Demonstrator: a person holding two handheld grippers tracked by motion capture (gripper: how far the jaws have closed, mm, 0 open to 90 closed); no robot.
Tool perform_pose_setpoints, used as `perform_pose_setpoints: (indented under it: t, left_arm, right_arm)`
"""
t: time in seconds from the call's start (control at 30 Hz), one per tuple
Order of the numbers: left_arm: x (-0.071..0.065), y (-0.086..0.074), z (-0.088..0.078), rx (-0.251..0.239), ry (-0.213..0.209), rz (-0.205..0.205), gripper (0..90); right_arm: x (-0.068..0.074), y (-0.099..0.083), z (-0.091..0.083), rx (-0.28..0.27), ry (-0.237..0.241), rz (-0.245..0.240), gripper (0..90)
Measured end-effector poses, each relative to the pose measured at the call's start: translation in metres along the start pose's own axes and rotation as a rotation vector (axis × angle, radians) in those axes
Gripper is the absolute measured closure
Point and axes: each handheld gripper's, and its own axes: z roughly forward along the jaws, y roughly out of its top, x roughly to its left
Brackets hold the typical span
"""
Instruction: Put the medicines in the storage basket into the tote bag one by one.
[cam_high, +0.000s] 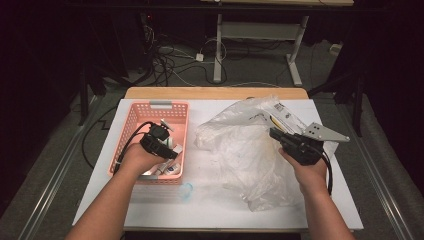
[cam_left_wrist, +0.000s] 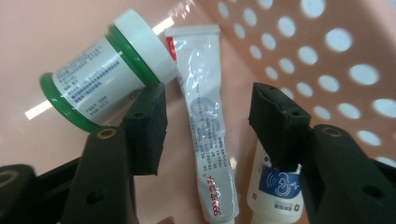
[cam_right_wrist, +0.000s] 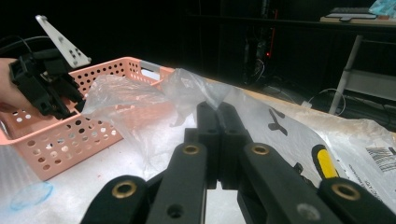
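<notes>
A white tube (cam_left_wrist: 210, 135) with red lettering lies on the floor of the pink perforated basket (cam_high: 131, 120), near the corner closest to the person. The left gripper (cam_left_wrist: 208, 123) reaches down into the basket with its jaws partly open on either side of the tube, pads not touching it. Just beside the tube, a jar (cam_left_wrist: 107, 77) with green rims, a white lid and a printed label lies on its side, and a small white bottle (cam_left_wrist: 271, 193) with a blue mark lies against the basket wall on the other side. To the right of the basket a crumpled clear plastic bag (cam_high: 245, 145) lies on the white table (cam_high: 210, 200); something yellow and black shows through it. The right gripper (cam_right_wrist: 218, 116) pinches the bag's edge, jaws closed on the film
</notes>
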Motion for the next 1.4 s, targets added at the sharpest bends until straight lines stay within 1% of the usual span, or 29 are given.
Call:
perform_pose_setpoints:
  t: [0.03,0.07,0.1,0.13,0.17,0.2,0.27,0.37,0.4,0.47,0.57,0.6,0.73,0.77,0.83,0.87,0.93,1.1,1.13,1.27,1.33,1.4]
  left_arm:
    - [0.000,0.001,0.002,0.009,-0.001,-0.004,47.0]
    - [0.000,0.003,0.005,0.033,-0.001,-0.006,47.3]
    - [0.000,0.003,0.005,0.033,-0.001,-0.006,48.8]
    - [0.000,0.003,0.006,0.045,-0.001,-0.009,48.8]
    - [0.001,0.004,0.007,0.057,-0.005,-0.013,51.0]
    - [0.002,0.004,0.009,0.081,-0.014,-0.013,51.7]
    - [0.002,0.005,0.011,0.091,-0.018,-0.017,53.2]
    - [0.002,0.006,0.016,0.129,-0.019,-0.012,53.6]
    - [0.001,0.007,0.018,0.142,-0.011,-0.008,53.7]
    - [0.001,0.008,0.018,0.142,-0.009,-0.010,53.6]
    - [-0.001,0.009,0.019,0.158,-0.001,-0.007,53.9]
    - [-0.002,0.010,0.019,0.171,0.005,0.000,55.5]
    - [-0.006,0.011,0.019,0.207,0.039,0.001,61.0]
    - [-0.006,0.011,0.020,0.207,0.047,0.001,61.8]
    - [-0.006,0.012,0.020,0.210,0.051,-0.007,62.5]
    - [-0.006,0.013,0.020,0.217,0.053,-0.006,64.8]
    - [-0.005,0.013,0.020,0.220,0.049,-0.017,65.6]
    - [-0.003,0.011,0.019,0.208,0.060,-0.024,67.9]
    - [-0.003,0.010,0.018,0.198,0.062,-0.018,68.0]
    - [-0.004,0.009,0.017,0.191,0.073,-0.005,68.2]
    - [-0.006,0.008,0.017,0.183,0.086,-0.007,68.3]
    - [-0.006,0.008,0.014,0.172,0.089,-0.007,68.4]
  right_arm:
    - [0.000,0.000,0.000,0.002,0.001,0.002,90.0]
    - [0.000,0.000,0.000,0.001,-0.001,0.003,90.0]
    - [0.000,0.000,0.000,0.001,0.000,0.002,90.0]
    - [0.000,0.000,0.000,0.001,0.000,0.002,90.0]
    - [0.000,0.000,0.000,0.003,0.000,0.001,90.0]
    - [0.000,0.000,0.000,0.004,0.001,0.000,90.0]
    - [0.000,0.000,0.000,0.004,0.001,-0.001,90.0]
    - [0.000,-0.001,0.000,0.004,0.001,-0.003,90.0]
    - [0.000,-0.001,0.000,0.006,0.001,-0.003,90.0]
    - [0.000,-0.001,0.001,0.007,-0.001,-0.004,90.0]
    - [0.001,-0.001,0.001,0.007,-0.001,-0.004,90.0]
    - [0.001,-0.001,0.001,0.006,0.000,-0.004,90.0]
    - [0.002,-0.001,0.001,0.008,0.002,-0.004,90.0]
    - [0.002,-0.001,0.001,0.006,0.002,-0.004,90.0]
    - [0.002,-0.001,0.001,0.007,0.003,-0.004,90.0]
    - [0.002,-0.001,0.001,0.007,0.006,-0.007,90.0]
    - [0.002,-0.001,0.001,0.009,0.006,-0.004,90.0]
    - [0.001,-0.001,0.001,0.007,0.005,-0.004,90.0]
    - [0.002,-0.001,0.001,0.008,0.004,-0.002,90.0]
    - [0.001,-0.002,0.001,0.010,0.003,0.000,90.0]
    - [0.002,-0.002,0.002,0.015,-0.004,-0.002,90.0]
    - [0.002,-0.002,0.002,0.015,-0.004,-0.003,90.0]
